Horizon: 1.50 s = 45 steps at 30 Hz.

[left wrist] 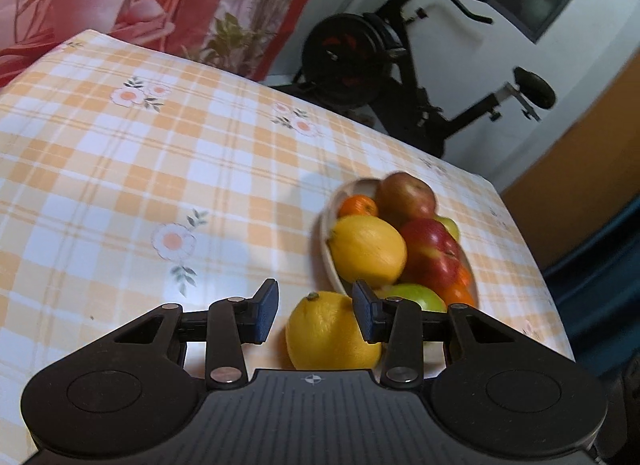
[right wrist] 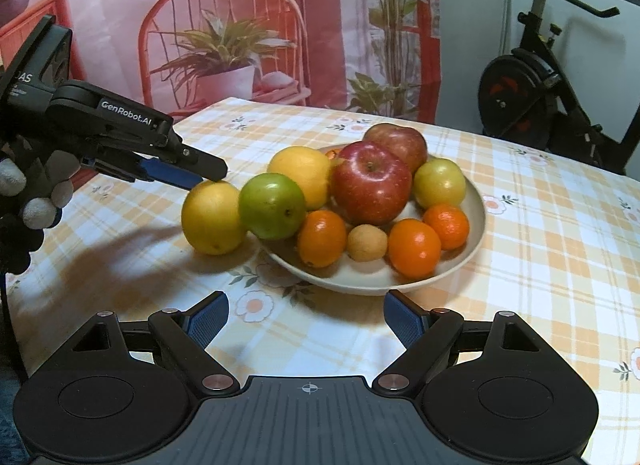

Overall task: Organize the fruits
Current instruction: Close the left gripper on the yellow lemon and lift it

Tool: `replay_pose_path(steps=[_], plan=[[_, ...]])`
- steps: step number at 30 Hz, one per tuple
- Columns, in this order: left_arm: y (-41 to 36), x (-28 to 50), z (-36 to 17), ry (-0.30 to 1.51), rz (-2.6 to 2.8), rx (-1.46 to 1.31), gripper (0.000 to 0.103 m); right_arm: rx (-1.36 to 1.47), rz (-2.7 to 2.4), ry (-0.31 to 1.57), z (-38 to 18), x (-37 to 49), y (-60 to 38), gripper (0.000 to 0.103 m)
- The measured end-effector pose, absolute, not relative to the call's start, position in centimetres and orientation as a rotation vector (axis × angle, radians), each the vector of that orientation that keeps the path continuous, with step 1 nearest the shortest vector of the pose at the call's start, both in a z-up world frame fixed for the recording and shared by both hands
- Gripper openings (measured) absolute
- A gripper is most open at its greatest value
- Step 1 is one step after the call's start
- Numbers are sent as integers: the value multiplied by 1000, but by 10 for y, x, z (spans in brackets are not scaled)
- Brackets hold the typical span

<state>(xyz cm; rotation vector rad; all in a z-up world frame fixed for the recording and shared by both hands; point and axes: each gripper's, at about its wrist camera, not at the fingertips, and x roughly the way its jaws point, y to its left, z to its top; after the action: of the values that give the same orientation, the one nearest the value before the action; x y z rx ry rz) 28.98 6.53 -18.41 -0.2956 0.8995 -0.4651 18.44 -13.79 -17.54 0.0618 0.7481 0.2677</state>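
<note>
Plate [left wrist: 326,225] rim behind piled fruit

1. The left wrist view looks steeply down over its own tongs [left wrist: 316,313], close above a lemon [left wrist: 328,335] beside the plate [left wrist: 326,225].
2. The right wrist view faces the plate [right wrist: 476,225] from the table [right wrist: 560,225] edge, slightly farther back.
3. Both share plate, lemon [right wrist: 212,217] and exercise bike [left wrist: 400,77].
</note>
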Motion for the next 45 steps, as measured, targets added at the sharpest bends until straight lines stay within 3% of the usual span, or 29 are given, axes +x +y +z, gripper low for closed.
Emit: replay_pose_path(steps=[5, 8, 22, 45], plan=[[59, 278, -183, 905, -512, -271, 43, 93, 314, 764, -177, 184, -133, 81], [57, 275, -183, 905, -525, -259, 43, 101, 344, 770, -178, 185, -128, 74], [76, 279, -185, 889, -520, -294, 42, 113, 401, 778, -183, 208, -85, 59], [89, 282, -197, 876, -554, -413, 42, 117, 368, 732, -192, 233, -63, 55]])
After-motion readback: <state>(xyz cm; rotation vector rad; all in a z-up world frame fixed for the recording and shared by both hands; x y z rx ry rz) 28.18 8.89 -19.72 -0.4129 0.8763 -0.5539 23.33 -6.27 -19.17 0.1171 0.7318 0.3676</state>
